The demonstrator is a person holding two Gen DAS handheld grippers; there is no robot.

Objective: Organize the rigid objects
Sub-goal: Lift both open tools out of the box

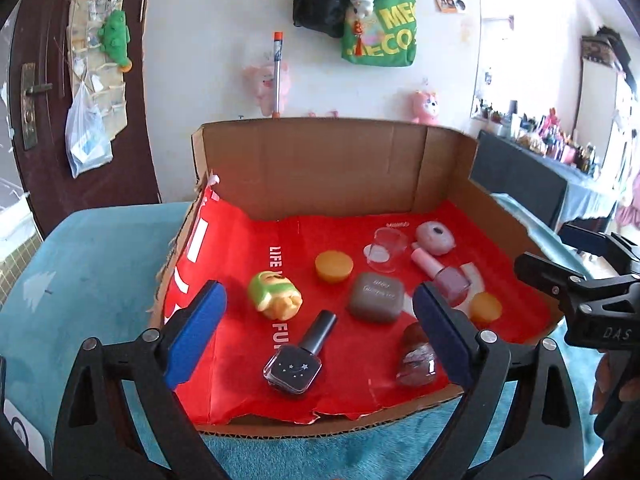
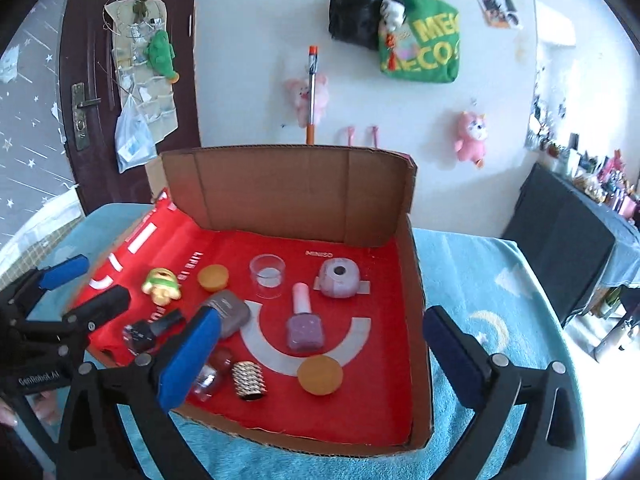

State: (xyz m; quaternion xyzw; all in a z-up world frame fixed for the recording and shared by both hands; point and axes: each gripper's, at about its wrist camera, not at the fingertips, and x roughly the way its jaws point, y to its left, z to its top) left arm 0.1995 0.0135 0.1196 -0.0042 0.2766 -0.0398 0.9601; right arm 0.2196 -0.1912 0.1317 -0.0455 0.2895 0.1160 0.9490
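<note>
while the open cardboard box (image 2: 288, 192) on the blue cloth (image 2: 480, 288) holds, loose on its red liner (image 2: 360, 412), a grey case (image 1: 376, 297), nail polish bottles (image 1: 298, 362) and orange caps (image 2: 320, 375), we see our left gripper (image 1: 320, 334) and right gripper (image 2: 322, 356) hovering before it, tilted down, jaws wide, empty.

The brown cardboard box (image 2: 288, 196) is lined with red paper (image 2: 360, 400) printed with white lettering and a pale grey arc. On it lie a dark nail-polish bottle (image 1: 294, 366) patterned with small stars, a pink glittery nail-polish bottle (image 2: 304, 326), two flat orange caps (image 2: 320, 375), and a green-and-yellow toy figure (image 1: 275, 296). The box sits on a teal cloth (image 2: 492, 304) printed with a pale moon and trees.
</note>
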